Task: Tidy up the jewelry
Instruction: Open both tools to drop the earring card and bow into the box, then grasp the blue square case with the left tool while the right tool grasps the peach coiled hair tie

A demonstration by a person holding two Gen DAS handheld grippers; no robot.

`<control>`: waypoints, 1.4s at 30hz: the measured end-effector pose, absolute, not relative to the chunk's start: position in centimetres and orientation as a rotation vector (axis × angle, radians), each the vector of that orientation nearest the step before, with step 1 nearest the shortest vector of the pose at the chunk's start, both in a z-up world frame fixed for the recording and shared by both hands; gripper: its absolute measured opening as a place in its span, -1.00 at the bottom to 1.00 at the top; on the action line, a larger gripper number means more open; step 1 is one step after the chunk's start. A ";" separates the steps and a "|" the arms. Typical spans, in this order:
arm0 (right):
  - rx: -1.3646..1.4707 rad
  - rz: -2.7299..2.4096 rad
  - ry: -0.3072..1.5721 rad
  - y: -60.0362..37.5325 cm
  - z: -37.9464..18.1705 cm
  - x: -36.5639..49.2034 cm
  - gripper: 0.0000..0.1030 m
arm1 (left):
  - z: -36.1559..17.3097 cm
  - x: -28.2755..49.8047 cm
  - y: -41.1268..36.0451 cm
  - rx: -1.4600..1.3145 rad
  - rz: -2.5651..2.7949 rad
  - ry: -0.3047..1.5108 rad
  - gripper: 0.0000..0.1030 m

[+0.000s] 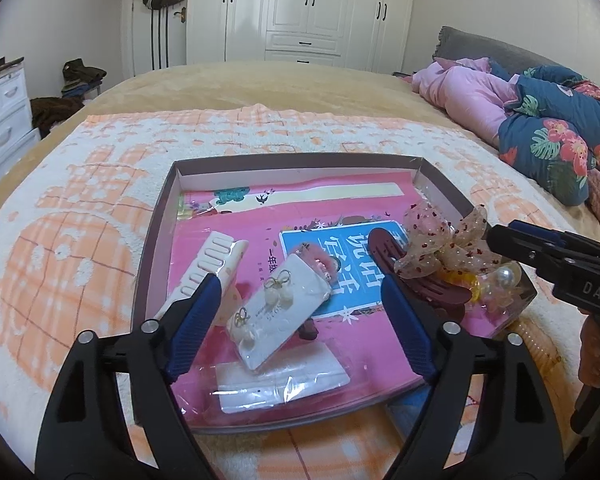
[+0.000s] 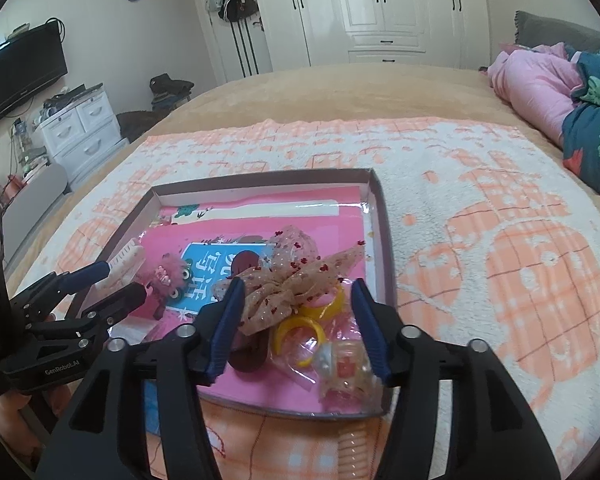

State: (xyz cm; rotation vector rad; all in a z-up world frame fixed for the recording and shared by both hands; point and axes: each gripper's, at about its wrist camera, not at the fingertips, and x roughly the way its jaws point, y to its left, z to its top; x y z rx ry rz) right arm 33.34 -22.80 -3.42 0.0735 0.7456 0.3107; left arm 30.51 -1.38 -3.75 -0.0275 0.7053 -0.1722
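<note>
step: sorting jewelry in the shallow cardboard tray (image 1: 156,216) | left gripper (image 1: 300,300) wide over white earring card (image 1: 278,312), right gripper (image 2: 298,320) wide over sheer spotted bow (image 2: 296,280), both empty | next: judged, close squarely on one piece

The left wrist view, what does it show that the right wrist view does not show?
Only the left wrist view shows the white earring card with pearl earrings, lying between the open left claw. Only the right wrist view shows the yellow rings clearly, between the open right claw, and a television. Both show the tray, the white comb, the sheer bow and the pink fuzzy toy.
</note>
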 end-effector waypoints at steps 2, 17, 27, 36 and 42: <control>0.083 0.308 0.734 -23.2 -3.1 32.8 0.19 | -3.5 30.2 -1.4 -0.026 -0.171 0.698 0.50; 0.075 0.293 0.670 -24.7 -0.9 29.5 0.39 | -1.7 27.0 -1.4 -0.056 -0.174 0.641 0.70; 0.053 0.284 0.661 -25.4 -1.0 27.0 0.39 | -1.2 24.4 -2.1 -0.052 -0.194 0.622 0.70; 0.087 0.251 0.701 -26.9 -2.6 25.1 0.39 | -2.2 22.8 -3.3 -0.045 -0.221 0.654 0.70; 0.110 0.248 0.758 -27.5 -4.2 23.6 0.39 | -3.4 22.0 -4.1 -0.048 -0.237 0.690 0.70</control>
